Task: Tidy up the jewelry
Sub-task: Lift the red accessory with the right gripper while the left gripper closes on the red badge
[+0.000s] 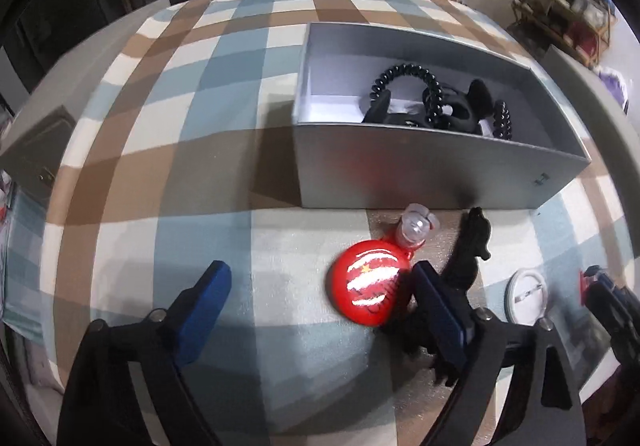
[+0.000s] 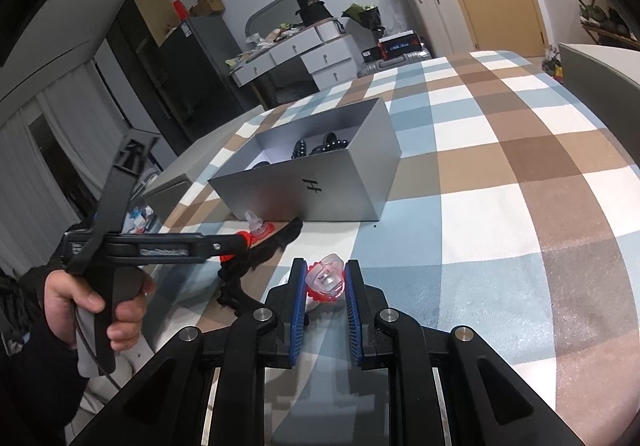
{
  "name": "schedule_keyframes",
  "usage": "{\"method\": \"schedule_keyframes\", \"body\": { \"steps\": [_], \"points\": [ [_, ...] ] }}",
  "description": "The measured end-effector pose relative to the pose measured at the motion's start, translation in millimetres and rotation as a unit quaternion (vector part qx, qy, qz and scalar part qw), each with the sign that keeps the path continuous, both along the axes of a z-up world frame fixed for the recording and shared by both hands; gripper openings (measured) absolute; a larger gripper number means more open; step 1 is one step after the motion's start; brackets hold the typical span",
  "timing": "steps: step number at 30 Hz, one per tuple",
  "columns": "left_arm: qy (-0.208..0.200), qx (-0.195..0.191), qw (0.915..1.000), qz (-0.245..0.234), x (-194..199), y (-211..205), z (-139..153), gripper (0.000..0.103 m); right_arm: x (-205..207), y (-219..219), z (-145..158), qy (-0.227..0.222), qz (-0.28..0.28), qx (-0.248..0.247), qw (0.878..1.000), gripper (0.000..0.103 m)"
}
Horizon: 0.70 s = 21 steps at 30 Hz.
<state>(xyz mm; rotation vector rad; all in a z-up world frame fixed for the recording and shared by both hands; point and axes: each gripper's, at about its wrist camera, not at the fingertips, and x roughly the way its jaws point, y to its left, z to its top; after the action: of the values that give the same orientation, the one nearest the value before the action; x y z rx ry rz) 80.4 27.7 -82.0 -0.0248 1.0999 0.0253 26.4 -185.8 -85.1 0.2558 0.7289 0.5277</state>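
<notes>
Checked cloth in blue, tan and cream covers the table (image 1: 200,105) I am working over. On it sits an open grey box (image 1: 420,165), and inside it I can see black spiral hair ties (image 1: 404,79) and other black pieces heaped toward one end (I cannot tell exactly what those are).

Just in front of the box wall lies a round red badge (image 1: 368,288) with white stripes and a small yellow star. A small clear plastic piece on a red base (image 1: 416,230) touches its far edge. A black hair claw clip (image 1: 472,246) lies just beside these, and a white round badge (image 1: 526,296), back side up, sits further toward my right gripper.

My left gripper (image 1: 320,294) points steeply down over the red badge. Its jaws stand wide; the badge lies between the blue pads (image 1: 204,306), close by one pad, with neither pressing on it.

My right gripper (image 2: 326,286) has its jaws narrow, clamped on a second clear plastic piece with a red toothed base (image 2: 325,280). In the right wrist view, a hand (image 2: 92,306) grips the left tool's handle.
</notes>
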Motion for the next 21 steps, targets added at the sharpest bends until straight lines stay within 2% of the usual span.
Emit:
{"method": "schedule_keyframes", "body": {
  "steps": [1,8,13,21],
  "points": [
    [0.005,-0.009,0.9999,-0.004,-0.2,-0.3,-0.7,0.082,0.6,-0.6,-1.6,0.004,-0.001,0.003,1.000,0.018],
    [0.009,0.003,0.9999,-0.014,-3.6,-7.5,2.7,0.064,1.1,-4.8,-3.3,0.006,-0.003,0.008,1.000,0.018],
    [0.009,0.002,0.9999,0.008,-0.7,0.0,5.1,0.038,-0.9,-4.2,-6.9,0.004,0.002,0.018,1.000,0.018],
    [0.008,0.004,1.0000,0.001,-6.4,-2.5,4.6,0.037,-2.4,-6.7,-7.9,-0.003,0.005,0.028,1.000,0.018]
  ]
}}
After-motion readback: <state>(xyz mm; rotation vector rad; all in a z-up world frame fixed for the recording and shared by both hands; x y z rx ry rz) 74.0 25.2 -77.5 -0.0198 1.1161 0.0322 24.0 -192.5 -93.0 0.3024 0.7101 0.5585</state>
